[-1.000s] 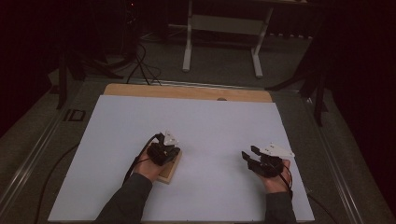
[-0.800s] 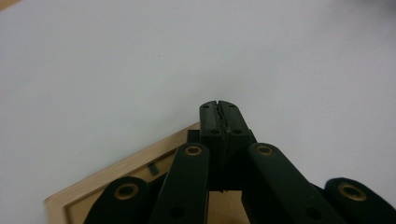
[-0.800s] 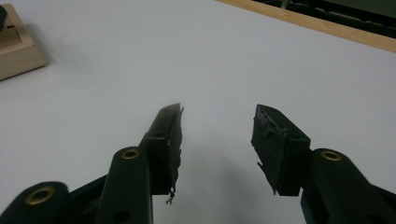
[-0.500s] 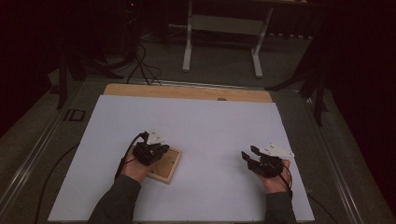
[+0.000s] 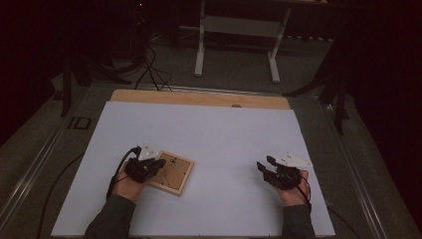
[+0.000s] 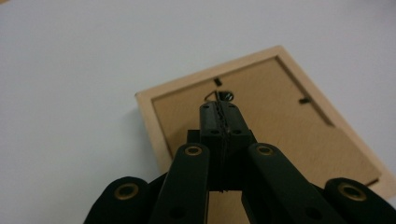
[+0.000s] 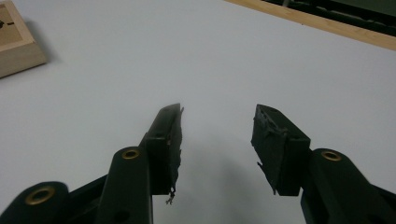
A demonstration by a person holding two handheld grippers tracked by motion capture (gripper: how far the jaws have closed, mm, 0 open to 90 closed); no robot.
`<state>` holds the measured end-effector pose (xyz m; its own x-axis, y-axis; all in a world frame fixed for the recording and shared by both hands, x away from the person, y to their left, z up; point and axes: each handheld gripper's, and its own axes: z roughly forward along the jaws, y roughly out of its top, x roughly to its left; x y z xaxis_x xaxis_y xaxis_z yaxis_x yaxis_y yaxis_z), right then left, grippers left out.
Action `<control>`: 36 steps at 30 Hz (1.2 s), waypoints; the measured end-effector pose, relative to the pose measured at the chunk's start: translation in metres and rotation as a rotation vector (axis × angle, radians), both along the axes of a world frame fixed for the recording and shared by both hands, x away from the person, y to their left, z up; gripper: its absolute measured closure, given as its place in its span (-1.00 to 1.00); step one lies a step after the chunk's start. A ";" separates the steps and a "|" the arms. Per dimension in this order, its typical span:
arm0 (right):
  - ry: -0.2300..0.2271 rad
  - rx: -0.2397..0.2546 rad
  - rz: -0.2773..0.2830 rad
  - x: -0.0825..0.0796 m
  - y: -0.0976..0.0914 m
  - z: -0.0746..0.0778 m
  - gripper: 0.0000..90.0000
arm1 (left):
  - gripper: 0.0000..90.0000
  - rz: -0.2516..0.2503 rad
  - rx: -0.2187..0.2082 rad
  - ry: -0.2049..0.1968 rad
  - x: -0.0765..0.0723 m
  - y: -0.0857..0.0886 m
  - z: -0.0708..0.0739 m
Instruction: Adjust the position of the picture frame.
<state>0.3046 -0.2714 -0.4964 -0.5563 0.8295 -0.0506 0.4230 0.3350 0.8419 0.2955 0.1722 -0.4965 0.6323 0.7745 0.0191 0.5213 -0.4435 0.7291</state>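
Closing flat together, the left gripper (image 6: 218,122) jaws pinch nothing and hover over the frame (image 6: 261,121), tips near its small hanger. This gripper has drawn back toward the frame's near-left edge within the last second, so the back likely awaits further work. Right gripper (image 7: 217,140) rests apart, jaws parted and empty. No containers sit on the table (image 5: 219,129).

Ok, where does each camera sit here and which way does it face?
High view: above the person's side, looking forward and down on the table; both forearms, left gripper, right gripper.
Left gripper view: rides on the left gripper, looking along its shut jaws down at the frame, back side up.
Right gripper view: on the right gripper, looking across the table between open jaws.
Shared: all three show the frame.
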 end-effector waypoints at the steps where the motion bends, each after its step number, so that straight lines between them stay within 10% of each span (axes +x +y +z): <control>1: 0.000 0.000 -0.001 0.000 0.000 0.000 0.15 | 0.99 -0.001 0.001 0.003 -0.001 0.001 0.000; 36: -0.009 -0.002 0.006 -0.001 0.001 0.001 0.15 | 0.99 0.015 0.026 0.029 -0.056 0.033 -0.012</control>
